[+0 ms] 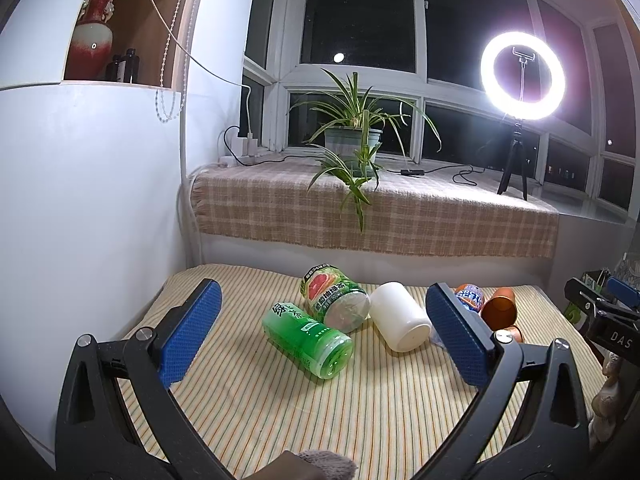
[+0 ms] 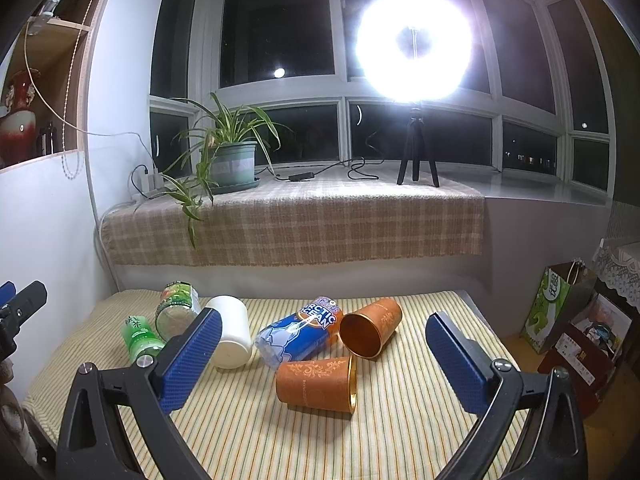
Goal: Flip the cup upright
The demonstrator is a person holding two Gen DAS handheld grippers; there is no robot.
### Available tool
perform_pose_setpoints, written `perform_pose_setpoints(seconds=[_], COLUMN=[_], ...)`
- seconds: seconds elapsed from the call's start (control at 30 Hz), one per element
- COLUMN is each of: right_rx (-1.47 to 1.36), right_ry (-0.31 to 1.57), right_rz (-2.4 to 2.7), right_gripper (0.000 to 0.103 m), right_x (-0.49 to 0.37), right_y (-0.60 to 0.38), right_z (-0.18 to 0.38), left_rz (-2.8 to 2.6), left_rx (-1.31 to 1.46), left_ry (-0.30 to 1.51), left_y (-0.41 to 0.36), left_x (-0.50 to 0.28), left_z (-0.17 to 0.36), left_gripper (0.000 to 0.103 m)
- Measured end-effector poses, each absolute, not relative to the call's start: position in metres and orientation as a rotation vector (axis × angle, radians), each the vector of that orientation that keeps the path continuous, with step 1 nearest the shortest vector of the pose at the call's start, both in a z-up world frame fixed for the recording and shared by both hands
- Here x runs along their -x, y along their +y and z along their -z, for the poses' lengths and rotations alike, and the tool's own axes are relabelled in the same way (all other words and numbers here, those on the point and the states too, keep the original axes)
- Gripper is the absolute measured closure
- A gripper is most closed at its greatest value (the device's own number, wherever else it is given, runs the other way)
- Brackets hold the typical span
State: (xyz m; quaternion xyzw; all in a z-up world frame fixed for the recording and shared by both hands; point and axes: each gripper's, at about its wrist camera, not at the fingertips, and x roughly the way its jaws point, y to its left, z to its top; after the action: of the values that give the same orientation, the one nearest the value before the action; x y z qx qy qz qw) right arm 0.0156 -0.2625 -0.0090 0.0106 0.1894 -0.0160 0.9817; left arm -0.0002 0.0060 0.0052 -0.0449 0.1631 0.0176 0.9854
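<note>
Several cups lie on their sides on the striped table. In the right wrist view an orange cup (image 2: 316, 384) lies nearest, mouth to the right, and a second orange cup (image 2: 370, 332) lies behind it, mouth facing me. A white cup (image 2: 231, 332) lies to the left; it also shows in the left wrist view (image 1: 400, 316). My right gripper (image 2: 324, 354) is open above the near orange cup, holding nothing. My left gripper (image 1: 324, 332) is open and empty, with green bottles and the white cup between its fingers further on.
Two green tea bottles (image 1: 308, 338) (image 1: 336, 296) and a blue Arctic Ocean bottle (image 2: 298, 334) lie among the cups. A sill with checked cloth (image 2: 296, 224), a potted plant (image 2: 232, 164) and a ring light (image 2: 414, 36) stand behind. Bags (image 2: 560, 312) sit right of the table.
</note>
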Motion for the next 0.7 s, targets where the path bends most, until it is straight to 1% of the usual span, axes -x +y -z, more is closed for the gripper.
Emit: perform_pose_setpoints(seconds=[0.7], right_rx=[-0.038], right_ry=[0.403], right_rz=[0.027], right_gripper=[0.0], right_x=[-0.0178], right_y=[-0.2614], right_z=[0.0196], left_rz=[-0.038], left_rx=[0.084], left_ry=[0.327], left_y=[0.0039], left_x=[0.0004], left_z=[-0.0047], left_gripper=[0.0])
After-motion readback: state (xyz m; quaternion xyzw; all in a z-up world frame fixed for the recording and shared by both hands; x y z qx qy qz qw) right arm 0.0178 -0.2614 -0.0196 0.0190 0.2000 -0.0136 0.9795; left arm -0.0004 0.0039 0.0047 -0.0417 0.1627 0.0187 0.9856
